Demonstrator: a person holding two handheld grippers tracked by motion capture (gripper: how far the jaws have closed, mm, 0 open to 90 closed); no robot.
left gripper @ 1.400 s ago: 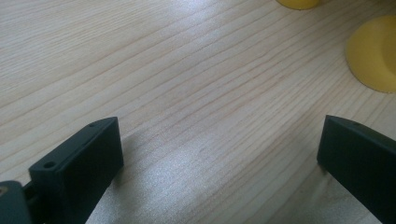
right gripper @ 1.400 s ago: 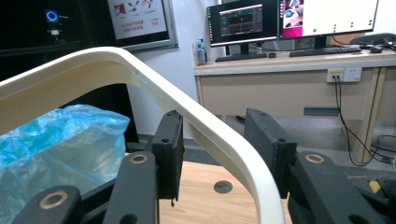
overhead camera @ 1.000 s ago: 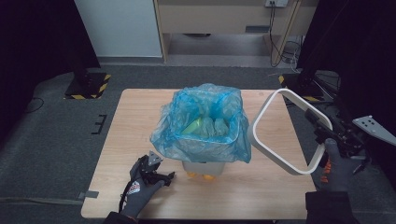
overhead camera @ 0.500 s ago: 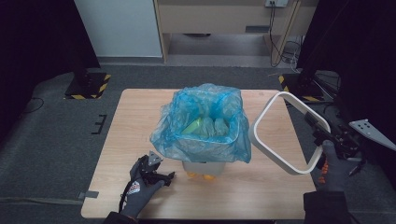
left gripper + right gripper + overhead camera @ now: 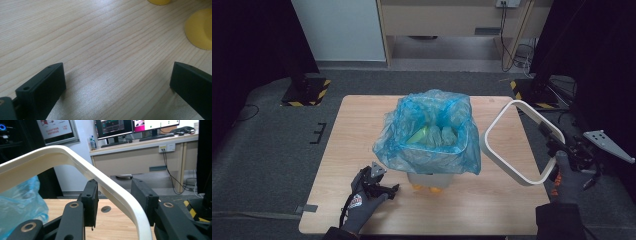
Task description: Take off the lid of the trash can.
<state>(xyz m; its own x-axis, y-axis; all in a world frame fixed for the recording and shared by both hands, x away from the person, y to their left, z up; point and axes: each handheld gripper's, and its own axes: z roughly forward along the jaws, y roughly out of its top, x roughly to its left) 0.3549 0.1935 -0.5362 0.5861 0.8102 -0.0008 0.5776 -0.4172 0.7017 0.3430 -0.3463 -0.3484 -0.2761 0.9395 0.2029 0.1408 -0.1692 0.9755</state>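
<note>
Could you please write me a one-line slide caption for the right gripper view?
Right gripper holding the white bin-rim frame between its jaws, blue bag at left.

Light wood-grain surface (image 5: 362,130) on grey carpet (image 5: 267,150). Behind it, a wooden desk (image 5: 140,157) carries two monitors (image 5: 113,127), a keyboard (image 5: 160,136) and a bottle (image 5: 93,142). Yellow-black striped stand bases (image 5: 307,92) flank the far corners.

Blue bag (image 5: 432,137), white ring (image 5: 517,142), yellow feet (image 5: 200,31), black claws.
</note>
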